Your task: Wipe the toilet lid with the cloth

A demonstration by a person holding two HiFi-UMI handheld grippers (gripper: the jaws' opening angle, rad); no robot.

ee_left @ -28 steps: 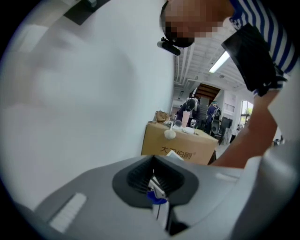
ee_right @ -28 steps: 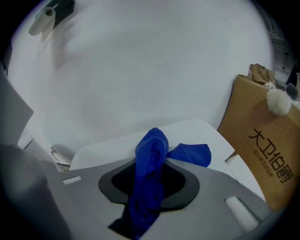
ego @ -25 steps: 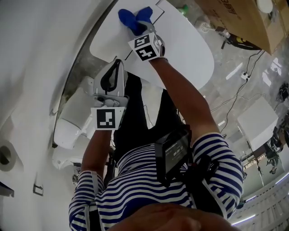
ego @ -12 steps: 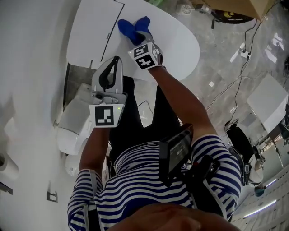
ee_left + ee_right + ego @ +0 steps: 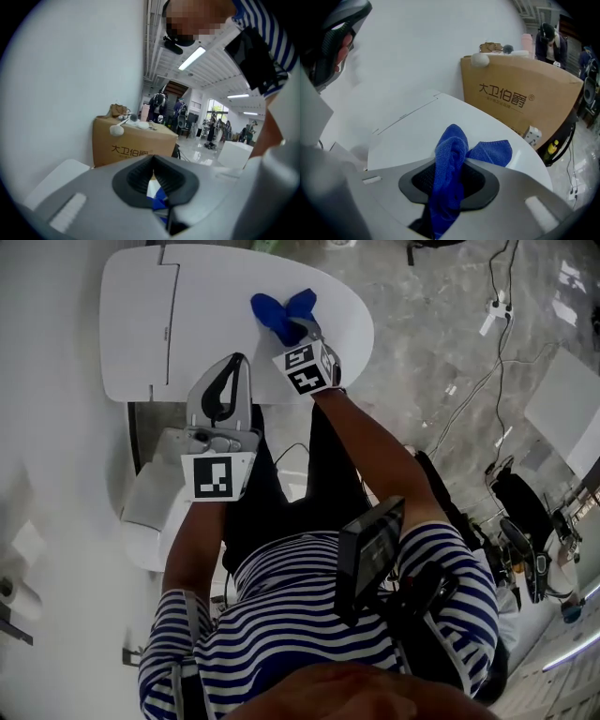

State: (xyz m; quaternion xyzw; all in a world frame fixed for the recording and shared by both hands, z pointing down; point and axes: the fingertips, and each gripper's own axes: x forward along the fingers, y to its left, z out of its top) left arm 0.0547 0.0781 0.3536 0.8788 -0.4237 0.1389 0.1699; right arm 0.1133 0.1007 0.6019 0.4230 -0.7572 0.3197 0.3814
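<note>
Since a second ago we log the right gripper (image 5: 298, 328) as carried, cloth and all, away from the seam line of the toilet lid (image 5: 216, 296) toward its rounded end, while the left gripper (image 5: 236, 367) has kept its station at the lid's near edge. Item, cloth (image 5: 285, 313): blue, bunched, clamped between the right gripper's jaws, with two lobes pressed on the lid surface past the jaw tips. Item, right gripper: jaws closed down on the cloth's thickness. Item, left gripper: jaws drawn together with nothing held, off the lid and idle. Step in hand, by our judgement: the wiping stroke itself, mid-pass, with much of the lid yet to be covered. Next move, as we judge it: keep the cloth flat to the surface under light downward pressure and sweep it back across, taking in the part beyond the seam. Views compared: the head view alone gives us the lid's whole outline and both grippers at once. The right gripper view alone shows the cloth threaded through the jaws and a printed cardboard box (image 5: 520, 101) standing behind the lid. The left gripper view looks up at a white wall, ceiling lights and distant people, and gives only a sliver of blue through its jaw slit.
</note>
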